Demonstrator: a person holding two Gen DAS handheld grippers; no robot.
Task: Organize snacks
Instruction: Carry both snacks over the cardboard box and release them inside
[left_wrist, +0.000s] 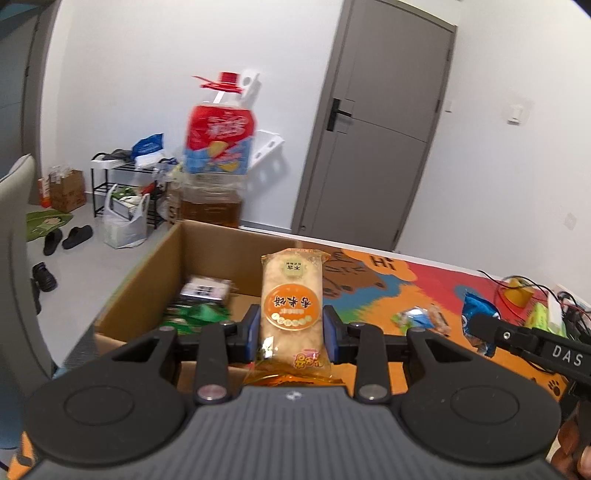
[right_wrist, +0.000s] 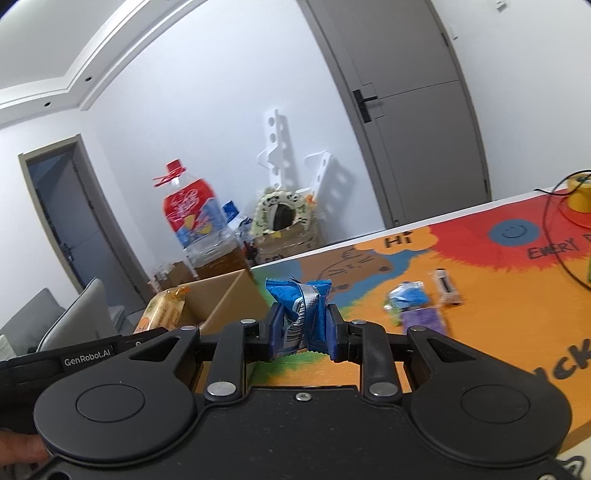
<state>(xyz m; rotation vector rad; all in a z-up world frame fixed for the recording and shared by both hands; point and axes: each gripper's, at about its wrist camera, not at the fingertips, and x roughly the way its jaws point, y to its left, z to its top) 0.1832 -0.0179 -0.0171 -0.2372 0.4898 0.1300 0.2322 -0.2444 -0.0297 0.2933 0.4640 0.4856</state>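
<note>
1. The left gripper (left_wrist: 291, 328) clamps an orange rice-cracker pack (left_wrist: 291, 295), held above the cardboard box (left_wrist: 147, 273) on the bench (left_wrist: 424, 291);
2. The right gripper (right_wrist: 303, 326) pinches a blue snack packet (right_wrist: 301, 306) just beside the box; loose snacks (right_wrist: 408, 299) lie on the bench.

Rice-cracker packet (left_wrist: 291, 295): pale cream, with an orange round label and a clear golden end. Snack pouch (right_wrist: 301, 314): bright blue, with a silver seam and a white barcode patch. Cardboard box (left_wrist: 147, 273): plain brown. Table mat (right_wrist: 480, 280): orange ground, printed with red and blue patches, a brown cartoon animal and black lettering. Large bottle (left_wrist: 218, 147): red cap, red-and-blue label, amber liquid. Door (left_wrist: 376, 122): grey, fitted with a black handle.
</note>
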